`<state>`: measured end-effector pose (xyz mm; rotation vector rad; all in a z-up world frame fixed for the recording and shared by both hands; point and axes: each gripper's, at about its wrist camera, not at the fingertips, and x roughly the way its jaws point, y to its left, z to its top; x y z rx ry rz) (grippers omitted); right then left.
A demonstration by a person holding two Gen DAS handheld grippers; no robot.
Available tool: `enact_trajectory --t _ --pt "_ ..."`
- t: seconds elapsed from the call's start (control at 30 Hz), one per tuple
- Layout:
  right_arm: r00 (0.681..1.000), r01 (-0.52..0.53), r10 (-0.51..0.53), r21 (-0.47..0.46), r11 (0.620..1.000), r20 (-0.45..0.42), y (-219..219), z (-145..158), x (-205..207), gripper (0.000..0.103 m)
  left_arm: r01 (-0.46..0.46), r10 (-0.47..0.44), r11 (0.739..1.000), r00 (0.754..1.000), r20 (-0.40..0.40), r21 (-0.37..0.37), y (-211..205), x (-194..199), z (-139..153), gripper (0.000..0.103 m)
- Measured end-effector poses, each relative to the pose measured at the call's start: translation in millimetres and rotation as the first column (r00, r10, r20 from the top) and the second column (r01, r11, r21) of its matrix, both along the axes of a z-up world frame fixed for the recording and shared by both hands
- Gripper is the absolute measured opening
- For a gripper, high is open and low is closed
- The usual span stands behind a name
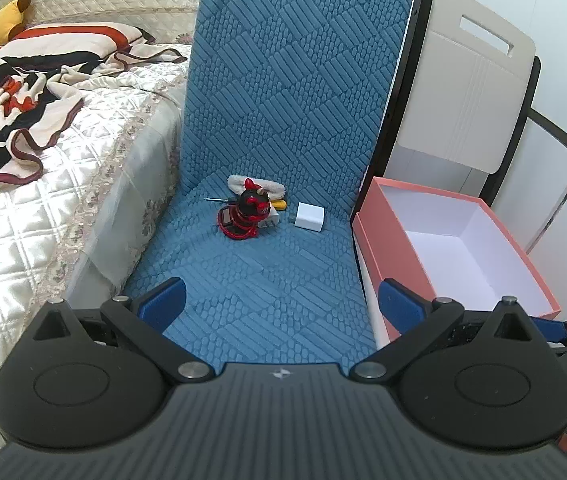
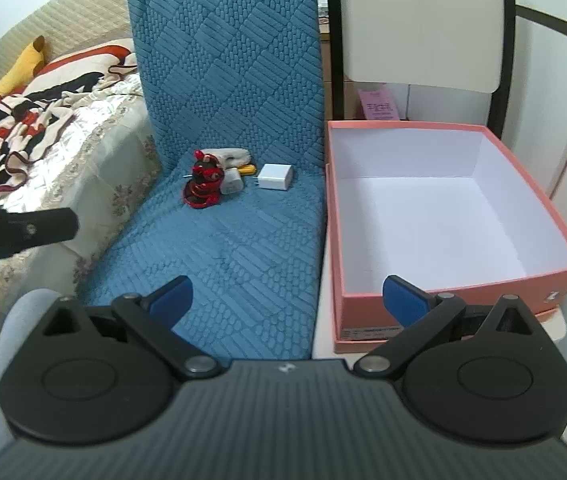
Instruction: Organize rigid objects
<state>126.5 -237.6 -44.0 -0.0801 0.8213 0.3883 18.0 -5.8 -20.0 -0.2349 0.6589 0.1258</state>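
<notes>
A red and black figurine (image 1: 245,210) (image 2: 202,184) stands at the back of the blue cushioned seat (image 1: 251,280) (image 2: 235,248). Beside it lie a white charger cube (image 1: 310,217) (image 2: 274,177), a smaller grey-white plug (image 2: 230,182), a yellow-handled screwdriver (image 1: 277,204) (image 2: 246,169) and a white cloth (image 1: 261,187) (image 2: 229,155). An empty pink box (image 1: 459,248) (image 2: 435,216) sits to the right of the seat. My left gripper (image 1: 281,300) and right gripper (image 2: 287,296) hover open near the seat's front, far from the objects, holding nothing.
A bed with a quilted cover (image 1: 43,208) (image 2: 63,152) and a striped blanket (image 1: 11,92) borders the seat on the left. A folded beige chair (image 1: 467,80) stands behind the box. The left gripper's black body (image 2: 19,232) pokes in at left in the right wrist view.
</notes>
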Motion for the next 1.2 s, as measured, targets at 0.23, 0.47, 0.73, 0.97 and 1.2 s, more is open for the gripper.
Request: enact_trajectory --t 0.23,0.47,0.73,0.97,1.2 --pt "1.0 0.014 -0.014 0.015 1.0 -0.005 3 -13 9 0.103 -0.005 0.005 1.0 1.0 -0.007 0.0 6 21 -13 0.103" --pt "1.0 0.003 -0.003 0.042 0.999 0.016 9 -26 27 0.103 0.002 -0.002 1.0 1.0 -0.031 -0.001 14 50 -35 0.103" --pt "1.0 -0.013 0.012 0.025 1.0 0.027 29 -43 47 0.103 0.01 -0.01 1.0 0.999 -0.046 -0.011 28 88 -64 0.103" --pt "0.998 -0.039 0.04 -0.011 0.999 0.044 50 -58 61 0.103 -0.002 0.001 1.0 0.999 -0.045 -0.025 46 121 -89 0.103" --pt "0.999 -0.03 0.031 -0.009 1.0 0.026 64 -74 86 0.103 -0.011 0.009 0.999 0.998 -0.061 -0.037 62 149 -110 0.103"
